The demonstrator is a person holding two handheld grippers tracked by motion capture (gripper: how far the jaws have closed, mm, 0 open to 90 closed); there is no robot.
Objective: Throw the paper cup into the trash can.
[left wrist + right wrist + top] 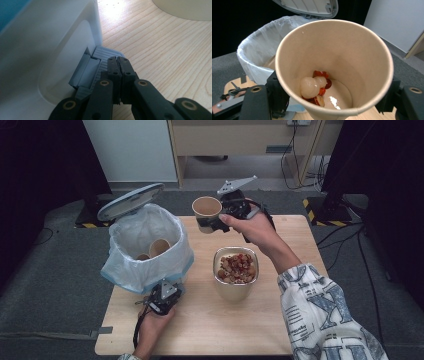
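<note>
A brown paper cup (206, 209) hangs over the table's far edge, with my right gripper (214, 223) shut on it. The right gripper view looks into the paper cup (352, 50), held between the jaws of my right gripper (333, 91); a few white and red food scraps (314, 87) lie at its bottom. A pedal bin (150, 235) lined with a white bag stands at the left, lid (130, 201) raised. My left gripper (169, 287) sits at the bin's base. There my left gripper (118, 60) has its jaws shut together, tips resting on the grey pedal (102, 53).
Two paper cups (159, 247) lie inside the bin. A cream bowl (236, 287) heaped with red and pale food scraps (237, 266) stands mid-table, just right of the bin. Bare wood lies in front of and right of the bowl.
</note>
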